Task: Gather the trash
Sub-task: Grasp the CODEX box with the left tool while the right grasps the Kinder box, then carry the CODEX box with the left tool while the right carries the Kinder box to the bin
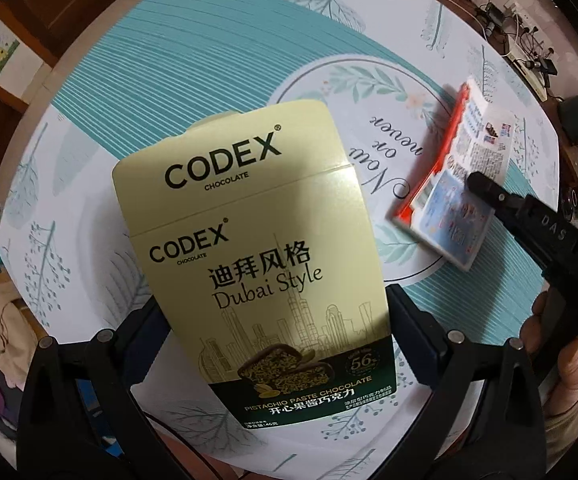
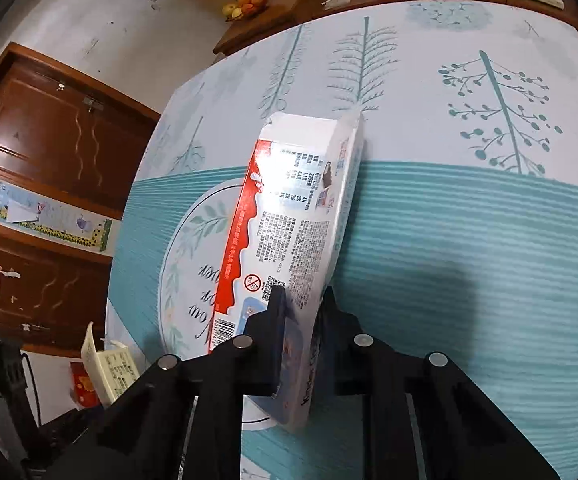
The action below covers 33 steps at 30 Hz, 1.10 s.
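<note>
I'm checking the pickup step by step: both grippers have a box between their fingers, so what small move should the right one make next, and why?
Probably lift. The right gripper is pinched on the near end of the red-and-white box, whose far end seems to rest on the table. The left gripper already holds the CODEX chocolate box clear above the table, so raising the right one would free the second piece of trash.

Brown wooden doors (image 2: 49, 128), scuffed, perhaps stained white wall (image 2: 129, 20)

Leaf-print tablecloth (image 2: 469, 240); fruit bowl (image 2: 249, 2); wooden door (image 2: 49, 128); cables (image 1: 505, 20).
</note>
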Each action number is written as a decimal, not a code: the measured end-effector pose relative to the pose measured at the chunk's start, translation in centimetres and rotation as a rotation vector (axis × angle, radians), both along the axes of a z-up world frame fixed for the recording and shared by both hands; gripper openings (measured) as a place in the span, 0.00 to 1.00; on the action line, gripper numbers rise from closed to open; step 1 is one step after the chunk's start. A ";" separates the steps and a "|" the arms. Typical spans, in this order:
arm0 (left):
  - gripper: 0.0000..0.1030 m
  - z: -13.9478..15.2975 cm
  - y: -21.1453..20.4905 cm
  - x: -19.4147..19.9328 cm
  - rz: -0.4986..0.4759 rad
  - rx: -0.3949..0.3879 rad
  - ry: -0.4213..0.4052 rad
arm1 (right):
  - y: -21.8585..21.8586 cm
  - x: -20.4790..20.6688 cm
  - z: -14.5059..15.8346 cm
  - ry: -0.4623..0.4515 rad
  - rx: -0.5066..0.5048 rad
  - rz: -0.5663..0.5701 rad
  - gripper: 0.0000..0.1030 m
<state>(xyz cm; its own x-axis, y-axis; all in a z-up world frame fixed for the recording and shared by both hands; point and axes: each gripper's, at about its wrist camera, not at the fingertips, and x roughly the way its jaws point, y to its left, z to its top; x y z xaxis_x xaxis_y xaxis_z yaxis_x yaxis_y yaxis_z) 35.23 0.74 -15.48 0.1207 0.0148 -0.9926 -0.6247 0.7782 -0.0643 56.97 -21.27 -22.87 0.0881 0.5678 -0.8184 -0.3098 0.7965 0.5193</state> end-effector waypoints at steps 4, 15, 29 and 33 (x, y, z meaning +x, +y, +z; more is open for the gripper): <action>0.96 0.7 -0.4 -0.9 -0.029 0.018 -0.016 | 0.2 -1.8 0.5 0.019 0.028 -0.012 0.12; 0.96 0.5 1.7 -4.2 -0.157 0.031 -0.047 | -1.2 -10.9 3.0 0.008 0.037 -0.071 0.11; 0.96 1.6 3.0 -11.9 -0.530 0.035 -0.167 | -2.2 -30.8 5.7 -0.032 0.056 -0.373 0.11; 0.96 1.9 3.9 -15.9 -0.654 0.028 -0.198 | -0.7 -38.3 5.4 -0.047 0.063 -0.494 0.11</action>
